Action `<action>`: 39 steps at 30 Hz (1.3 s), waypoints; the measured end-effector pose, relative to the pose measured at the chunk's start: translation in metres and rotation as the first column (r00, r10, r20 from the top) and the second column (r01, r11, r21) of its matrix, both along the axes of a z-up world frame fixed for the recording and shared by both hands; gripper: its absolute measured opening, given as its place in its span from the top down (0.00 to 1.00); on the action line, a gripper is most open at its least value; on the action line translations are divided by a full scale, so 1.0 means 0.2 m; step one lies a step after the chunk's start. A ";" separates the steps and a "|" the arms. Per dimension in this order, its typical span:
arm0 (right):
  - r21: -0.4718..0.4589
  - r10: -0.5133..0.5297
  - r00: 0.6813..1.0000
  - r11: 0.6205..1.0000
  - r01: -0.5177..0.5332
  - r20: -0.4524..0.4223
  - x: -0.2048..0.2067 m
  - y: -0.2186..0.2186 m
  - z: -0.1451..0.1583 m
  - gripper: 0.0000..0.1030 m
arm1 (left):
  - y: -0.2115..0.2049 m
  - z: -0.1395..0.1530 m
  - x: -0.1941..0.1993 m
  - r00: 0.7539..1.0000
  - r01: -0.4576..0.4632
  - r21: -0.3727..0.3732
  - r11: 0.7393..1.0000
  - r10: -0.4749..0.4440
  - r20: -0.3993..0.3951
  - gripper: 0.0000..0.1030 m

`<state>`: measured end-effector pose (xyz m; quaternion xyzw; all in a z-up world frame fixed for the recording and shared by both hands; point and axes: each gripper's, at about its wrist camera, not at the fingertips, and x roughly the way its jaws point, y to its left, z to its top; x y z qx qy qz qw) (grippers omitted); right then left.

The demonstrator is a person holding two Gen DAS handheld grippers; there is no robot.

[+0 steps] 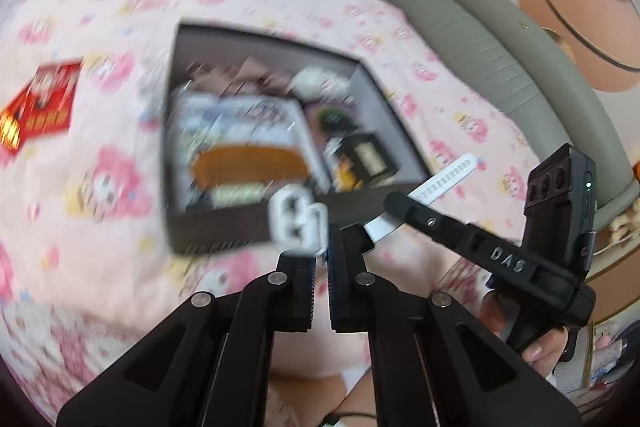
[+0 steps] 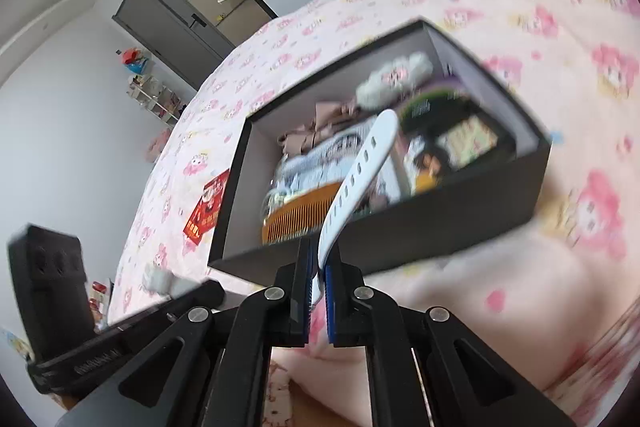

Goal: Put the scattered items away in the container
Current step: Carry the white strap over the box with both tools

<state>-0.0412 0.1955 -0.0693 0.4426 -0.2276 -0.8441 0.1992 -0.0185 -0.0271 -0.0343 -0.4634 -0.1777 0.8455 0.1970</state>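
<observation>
A red packet (image 1: 38, 105) lies out on the bed (image 1: 100, 7), the box (image 1: 216, 227) already holds most things, and the left tool (image 1: 320, 251) and right tool (image 2: 318, 267) both clamp the white strap (image 2: 360, 167) near the box's front edge.

— What do we have in our left claw (image 1: 320, 227)?
— A white buckle piece (image 1: 294, 217), pinched at its near end, hanging over the near wall of the dark box (image 1: 224, 227).
— And beside it?
— Our right claw (image 1: 394, 203) crosses in, clamped on a white watch strap (image 1: 444, 177). A red packet (image 1: 40, 103) lies on the pink bedspread (image 1: 100, 187), well apart.
</observation>
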 end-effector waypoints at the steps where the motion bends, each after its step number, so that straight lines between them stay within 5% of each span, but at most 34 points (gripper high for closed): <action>1: 0.001 0.002 1.000 1.000 -0.002 -0.013 -0.03 0.02 0.03 0.96 | 0.03 0.02 -0.04 1.000 0.004 -0.013 1.000 -0.004 -0.010 0.97; 10: 0.063 0.084 0.993 0.995 -0.079 -0.077 -0.50 0.08 0.20 0.96 | 0.10 0.23 -0.40 0.996 -0.057 -0.026 0.998 0.055 -0.071 0.97; 18: 0.103 0.170 0.984 0.979 -0.175 0.061 -0.65 0.00 -0.06 0.96 | 0.10 -0.06 -0.55 0.992 -0.086 -0.077 0.993 0.093 0.090 0.97; 23: 0.205 0.168 0.974 0.959 -0.197 0.151 -0.68 -0.04 -0.21 0.95 | 0.13 -0.25 -0.61 0.979 -0.101 -0.087 0.991 0.115 0.170 0.97; 28: 0.248 0.146 0.976 0.951 -0.184 0.164 -0.72 -0.04 -0.25 0.88 | 0.14 -0.29 -0.64 0.972 -0.134 -0.137 0.981 0.157 0.172 0.95; 31: 0.213 0.109 0.984 0.967 -0.137 0.138 -0.73 0.02 -0.20 0.73 | 0.11 -0.30 -0.63 0.966 -0.145 -0.162 0.976 0.175 0.189 0.87; 33: 0.179 0.094 0.988 0.977 -0.115 0.121 -0.72 0.07 -0.16 0.55 | 0.09 -0.29 -0.62 0.966 -0.146 -0.175 0.974 0.179 0.189 0.79; 36: 0.180 0.043 0.997 0.982 -0.052 0.057 -0.68 0.14 -0.08 0.55 | 0.07 -0.27 -0.60 0.963 -0.144 -0.198 0.970 0.183 0.197 0.55; 39: 0.228 -0.024 0.998 0.973 0.037 -0.059 -0.63 0.17 0.01 0.55 | 0.08 -0.22 -0.57 0.970 -0.110 -0.222 0.969 0.154 0.190 0.51</action>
